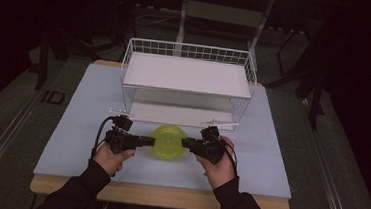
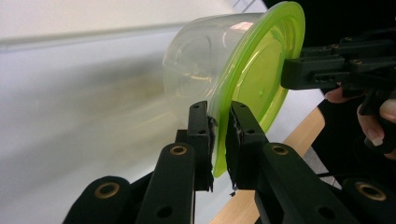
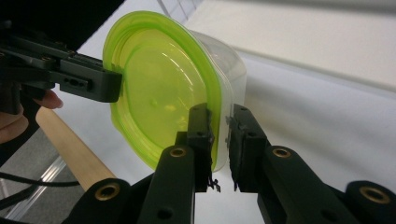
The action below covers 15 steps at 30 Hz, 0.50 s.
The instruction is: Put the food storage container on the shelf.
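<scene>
High view: a clear plastic container with green lid (image 1: 169, 142) sits between the two grippers, on or just above the pale tabletop (image 1: 81, 126), in front of a white wire rack (image 1: 188, 77). The left gripper (image 1: 146, 141) meets its left edge, the right gripper (image 1: 187, 144) its right edge.

Left gripper view: the fingers (image 2: 201, 135) are closed onto the lid's rim, one on each face of the thin green lip, with the clear tub beyond the far finger. The other gripper grips the opposite rim.

Right gripper view: the fingers (image 3: 200, 133) pinch the rim where the green lip meets the clear wall, lid face to one side of them, tub body to the other.

Assessment: the container appears empty and is judged light. The wall is thin and translucent, likely to flex if squeezed across the body. The lid rim is the stiffest part and offers a lip for purchase; the smooth plastic looks slippery. Opposed rim holds are the sound choice. A risk is the lid unseating under uneven pull.
</scene>
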Each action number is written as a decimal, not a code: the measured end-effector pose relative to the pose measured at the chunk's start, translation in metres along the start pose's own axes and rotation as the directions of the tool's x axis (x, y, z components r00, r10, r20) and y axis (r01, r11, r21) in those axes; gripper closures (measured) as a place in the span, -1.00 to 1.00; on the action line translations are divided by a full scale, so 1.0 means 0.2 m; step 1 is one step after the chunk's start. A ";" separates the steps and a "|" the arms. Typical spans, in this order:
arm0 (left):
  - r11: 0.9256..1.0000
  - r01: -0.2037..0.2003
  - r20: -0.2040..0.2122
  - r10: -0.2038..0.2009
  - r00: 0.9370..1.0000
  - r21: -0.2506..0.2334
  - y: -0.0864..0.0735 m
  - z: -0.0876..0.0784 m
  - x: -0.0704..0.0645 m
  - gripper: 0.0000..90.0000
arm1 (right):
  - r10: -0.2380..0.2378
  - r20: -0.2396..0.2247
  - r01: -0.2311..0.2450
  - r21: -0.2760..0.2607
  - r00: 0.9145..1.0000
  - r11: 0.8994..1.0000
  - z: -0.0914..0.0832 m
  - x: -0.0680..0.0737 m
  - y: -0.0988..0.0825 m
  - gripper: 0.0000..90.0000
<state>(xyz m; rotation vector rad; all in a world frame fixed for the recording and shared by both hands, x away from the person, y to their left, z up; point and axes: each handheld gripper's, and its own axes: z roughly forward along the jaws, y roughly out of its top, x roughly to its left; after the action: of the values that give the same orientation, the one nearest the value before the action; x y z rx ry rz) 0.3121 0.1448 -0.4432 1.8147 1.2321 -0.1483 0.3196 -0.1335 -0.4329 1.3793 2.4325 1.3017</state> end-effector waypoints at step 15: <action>0.998 -0.048 0.006 0.049 0.999 -0.047 0.19 -0.09 -0.12 0.82 | -0.015 0.009 0.016 -0.070 1.000 0.997 -0.17 0.04 0.16 0.78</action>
<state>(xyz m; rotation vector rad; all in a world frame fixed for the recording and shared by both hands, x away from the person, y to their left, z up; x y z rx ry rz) 0.3224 0.1383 -0.3960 1.8004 1.1760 -0.0982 0.3224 -0.1426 -0.3857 1.3433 2.3632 1.3610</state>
